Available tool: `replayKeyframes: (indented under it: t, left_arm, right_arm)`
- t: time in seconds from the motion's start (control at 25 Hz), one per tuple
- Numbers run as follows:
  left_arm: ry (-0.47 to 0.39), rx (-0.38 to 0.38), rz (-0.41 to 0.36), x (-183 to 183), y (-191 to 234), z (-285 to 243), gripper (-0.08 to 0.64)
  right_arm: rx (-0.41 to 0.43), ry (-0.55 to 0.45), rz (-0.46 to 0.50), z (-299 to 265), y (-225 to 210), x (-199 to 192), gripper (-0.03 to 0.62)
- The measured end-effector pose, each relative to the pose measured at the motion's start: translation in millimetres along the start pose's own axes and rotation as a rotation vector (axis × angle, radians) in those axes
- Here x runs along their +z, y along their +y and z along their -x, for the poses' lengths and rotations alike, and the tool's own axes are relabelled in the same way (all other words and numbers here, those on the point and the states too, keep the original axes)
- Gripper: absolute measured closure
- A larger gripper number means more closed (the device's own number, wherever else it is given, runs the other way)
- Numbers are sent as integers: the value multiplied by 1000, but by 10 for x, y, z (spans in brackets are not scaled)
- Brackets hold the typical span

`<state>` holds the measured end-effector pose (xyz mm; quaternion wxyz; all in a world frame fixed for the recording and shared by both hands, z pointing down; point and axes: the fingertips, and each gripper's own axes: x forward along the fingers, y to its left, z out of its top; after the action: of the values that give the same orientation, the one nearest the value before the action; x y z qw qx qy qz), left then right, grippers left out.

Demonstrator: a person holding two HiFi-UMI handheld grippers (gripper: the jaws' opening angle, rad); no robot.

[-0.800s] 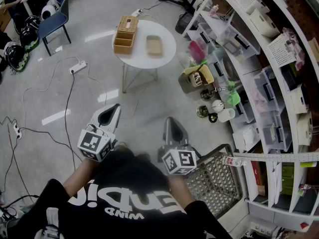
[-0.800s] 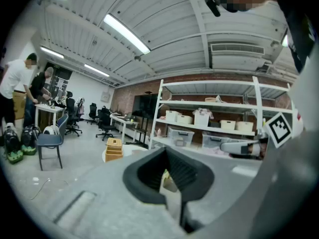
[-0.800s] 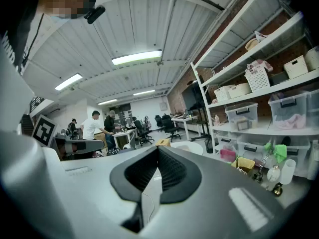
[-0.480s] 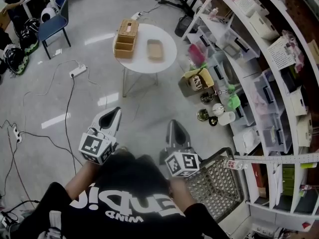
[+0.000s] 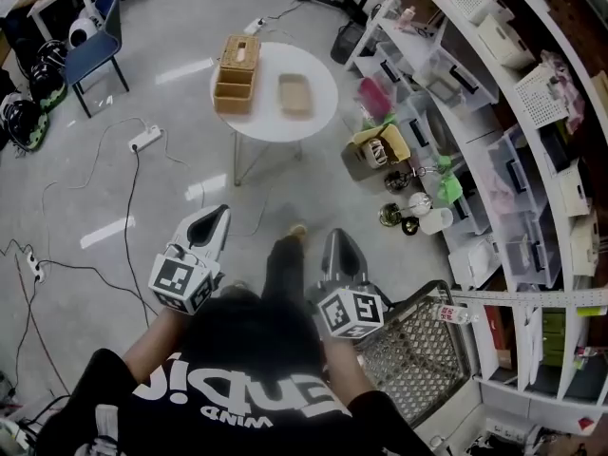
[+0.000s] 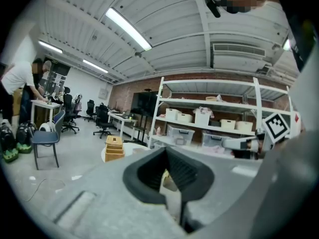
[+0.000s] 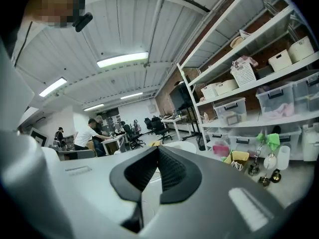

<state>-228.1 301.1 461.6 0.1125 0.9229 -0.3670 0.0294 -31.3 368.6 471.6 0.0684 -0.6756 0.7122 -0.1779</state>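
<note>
Wire basket (image 5: 427,350), just one, stands on the floor just beside your right claw (image 5: 334,237), low and to its right, without touching it. You hold two claws, and both are pinched together with nothing between the pads: the right gripper view shows its ribbed pads meeting at the tip, and the left gripper view shows the same for your left claw (image 5: 218,213). Both hang in the air over the floor, well apart from the one round white worktop (image 5: 315,72) ahead. That worktop carries two things: one wooden organizer (image 5: 237,67) on its left side and one shallow tray (image 5: 294,95) beside it, apart from each other. One long shelving unit (image 5: 494,112) runs down your right side. Compared with half a second ago, your leg (image 5: 283,272) and one shoe (image 5: 297,229) now show between the claws, where only bare floor showed before. The claws keep the same closed state and about the same spacing.
</note>
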Motion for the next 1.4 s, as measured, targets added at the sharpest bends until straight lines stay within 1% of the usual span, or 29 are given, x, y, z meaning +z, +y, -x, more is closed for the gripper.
replayKeyframes:
  t: [0.2, 0.32, 0.56, 0.68, 0.88, 1.08, 1.4]
  left_arm:
    - [22, 0, -12, -21, 187, -321, 558]
    - [20, 11, -8, 30, 320, -567, 558]
    - [13, 30, -3, 136, 564, -1215, 558]
    - [15, 45, 4, 216, 696, -1577, 558]
    - [19, 70, 7, 459, 857, -2204, 558]
    - [17, 112, 26, 664, 1030, -2785, 558]
    - [24, 168, 31, 834, 1243, -3623, 558]
  right_arm:
    - [4, 9, -11, -364, -134, 24, 594]
    - [10, 13, -15, -629, -234, 74, 594]
    - [20, 26, -18, -1237, -602, 218, 594]
    - [28, 27, -23, -1590, -774, 361, 594]
    - [65, 45, -18, -2199, -1023, 688, 594]
    - [83, 54, -10, -2745, -1370, 994, 594]
    - [145, 86, -9, -3579, -1892, 1238, 594]
